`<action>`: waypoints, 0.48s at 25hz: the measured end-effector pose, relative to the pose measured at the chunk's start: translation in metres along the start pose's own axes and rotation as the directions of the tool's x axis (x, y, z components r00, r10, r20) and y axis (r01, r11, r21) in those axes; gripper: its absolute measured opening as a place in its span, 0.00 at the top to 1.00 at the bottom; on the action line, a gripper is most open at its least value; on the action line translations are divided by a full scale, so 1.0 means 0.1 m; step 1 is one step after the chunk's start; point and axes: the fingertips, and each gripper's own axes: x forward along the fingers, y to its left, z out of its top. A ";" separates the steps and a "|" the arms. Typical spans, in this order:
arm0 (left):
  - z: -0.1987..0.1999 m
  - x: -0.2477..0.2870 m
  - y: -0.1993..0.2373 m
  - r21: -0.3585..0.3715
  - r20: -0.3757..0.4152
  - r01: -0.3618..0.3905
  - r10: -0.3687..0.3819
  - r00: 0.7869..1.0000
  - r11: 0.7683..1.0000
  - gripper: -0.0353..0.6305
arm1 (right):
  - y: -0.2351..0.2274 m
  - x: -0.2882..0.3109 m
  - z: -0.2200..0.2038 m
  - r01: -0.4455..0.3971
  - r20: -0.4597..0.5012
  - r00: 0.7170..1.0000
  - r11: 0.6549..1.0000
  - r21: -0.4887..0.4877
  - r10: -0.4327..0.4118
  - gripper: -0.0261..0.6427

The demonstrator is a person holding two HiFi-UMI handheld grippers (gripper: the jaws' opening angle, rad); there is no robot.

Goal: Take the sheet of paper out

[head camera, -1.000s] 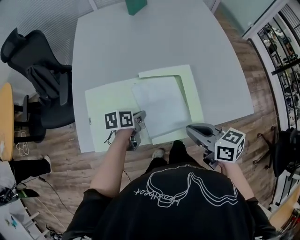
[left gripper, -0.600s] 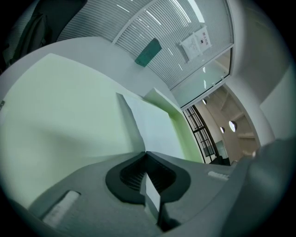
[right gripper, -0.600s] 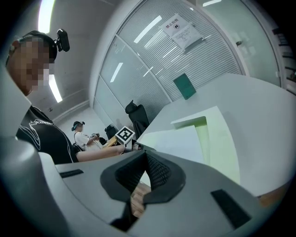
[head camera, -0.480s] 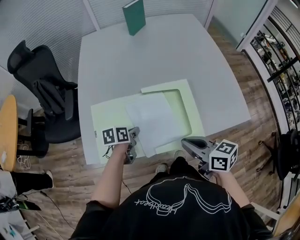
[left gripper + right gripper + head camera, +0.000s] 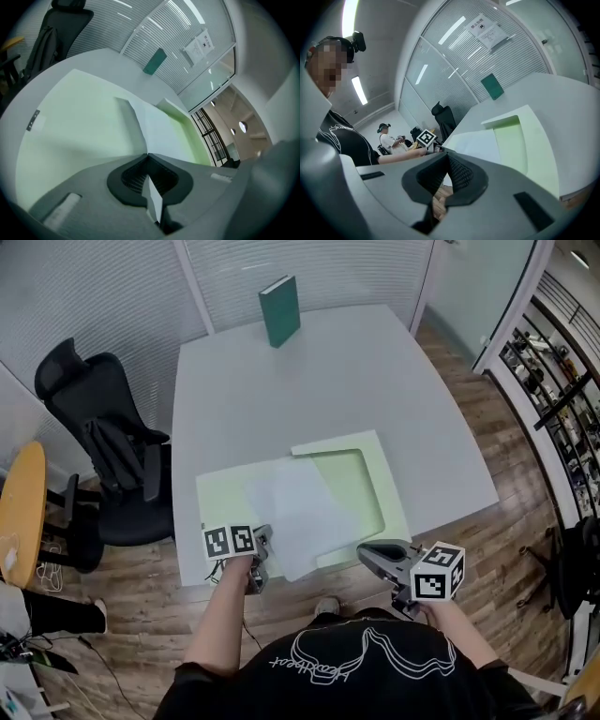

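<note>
An open pale green folder [image 5: 366, 465] lies near the front edge of the grey table [image 5: 309, 381]. A white sheet of paper [image 5: 291, 512] rests on it, skewed toward the front left and overhanging the folder's front edge. My left gripper [image 5: 264, 540] is shut on the sheet's near left edge; in the left gripper view the paper [image 5: 159, 126] runs into the closed jaws of the gripper [image 5: 147, 157]. My right gripper [image 5: 364, 554] hovers at the table's front edge, right of the sheet, shut on nothing [image 5: 446, 153]. The right gripper view shows the paper [image 5: 476, 143] and the folder [image 5: 513, 140].
A green book [image 5: 279, 310] stands upright at the table's far edge. A black office chair [image 5: 103, 442] sits left of the table, with a round wooden table [image 5: 19, 502] beyond it. Shelving [image 5: 562, 390] lines the right wall. Another person [image 5: 386, 136] sits in the background.
My left gripper has pulled back toward the front edge with the sheet, which has slid front-left further out of the folder. My right gripper also drew back slightly.
</note>
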 end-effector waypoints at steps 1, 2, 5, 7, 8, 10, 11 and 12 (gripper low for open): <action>0.00 -0.04 0.01 -0.002 0.006 -0.006 0.006 1.000 1.000 0.93 | 0.02 0.00 0.00 -0.005 -0.001 1.000 1.000 -0.001 0.005 0.95; 0.00 -0.09 0.02 -0.004 0.013 -0.014 0.014 1.000 1.000 0.93 | 0.03 0.00 0.01 -0.010 -0.002 1.000 1.000 -0.002 0.010 0.95; 0.00 -0.24 0.04 0.004 0.036 -0.047 0.047 0.998 0.999 0.93 | 0.10 -0.04 0.02 -0.026 0.003 1.000 1.000 -0.002 0.026 0.95; -0.01 -0.34 0.03 0.010 0.051 -0.069 0.069 0.996 0.998 0.93 | 0.15 -0.08 0.01 -0.036 0.008 0.999 0.999 -0.004 0.036 0.95; -0.02 -0.40 0.02 0.015 0.060 -0.081 0.080 0.995 0.997 0.93 | 0.18 -0.11 0.01 -0.042 0.011 0.999 0.999 -0.004 0.042 0.95; -0.03 -0.52 0.00 0.027 0.080 -0.106 0.103 0.991 0.994 0.93 | 0.24 -0.15 0.00 -0.053 0.018 0.998 0.999 -0.005 0.053 0.95; -0.04 -0.58 -0.01 0.033 0.090 -0.116 0.113 0.990 0.993 0.93 | 0.27 -0.17 -0.02 -0.059 0.020 0.998 0.998 -0.006 0.059 0.95; -0.05 -0.64 -0.04 0.038 0.102 -0.125 0.120 0.987 0.991 0.93 | 0.30 -0.20 -0.04 -0.063 0.021 0.998 0.998 -0.007 0.063 0.95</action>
